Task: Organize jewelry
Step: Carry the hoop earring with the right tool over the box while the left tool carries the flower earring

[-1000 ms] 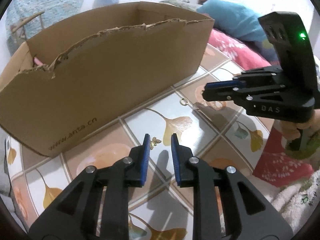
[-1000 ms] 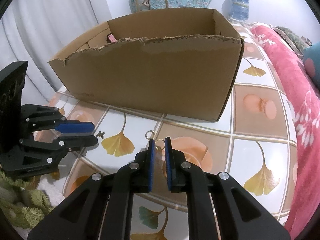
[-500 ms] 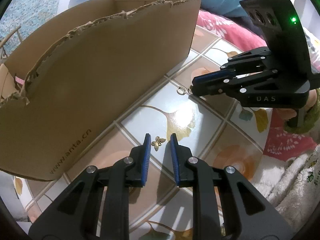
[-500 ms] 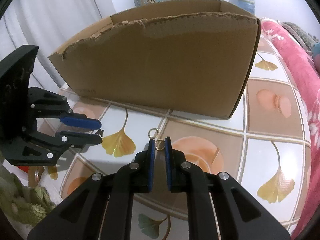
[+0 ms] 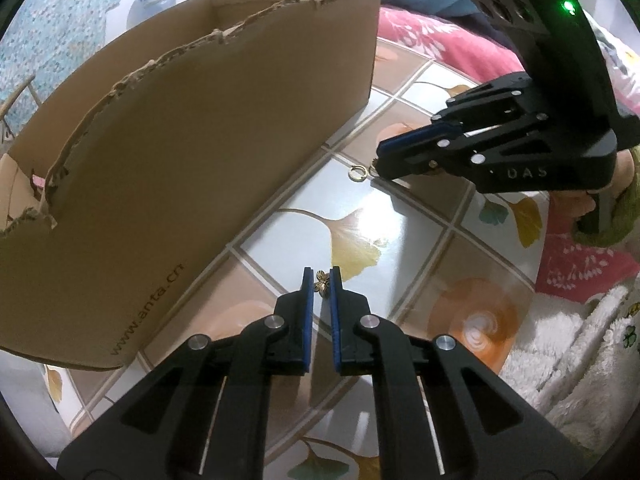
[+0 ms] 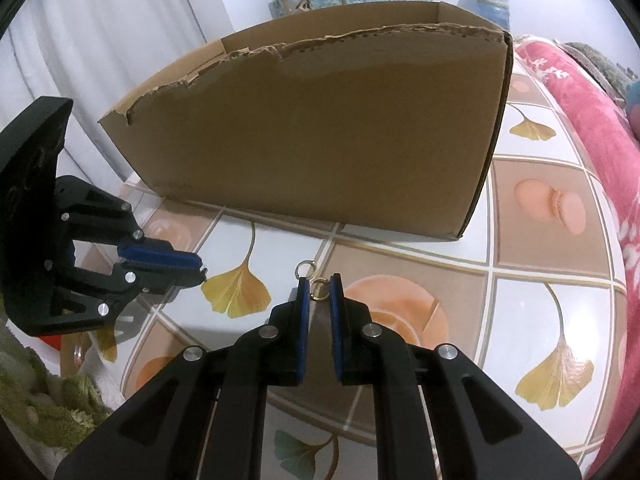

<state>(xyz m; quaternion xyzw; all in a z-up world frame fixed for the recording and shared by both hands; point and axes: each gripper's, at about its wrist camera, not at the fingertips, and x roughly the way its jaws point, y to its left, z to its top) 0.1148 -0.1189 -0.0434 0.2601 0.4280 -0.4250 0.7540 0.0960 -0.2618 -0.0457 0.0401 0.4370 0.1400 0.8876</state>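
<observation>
Pickup step's going on: left gripper has just been closing and is now pinching the butterfly charm on the tablecloth; earlier it wasn't. Right gripper is clamping a gold ring. Next, I'd guess, both are lifting into the cardboard box.

Each wrist camera looks steeply down along its own fingers, close above the tiled table, and both views share the cardboard box and the opposite gripper.
</observation>
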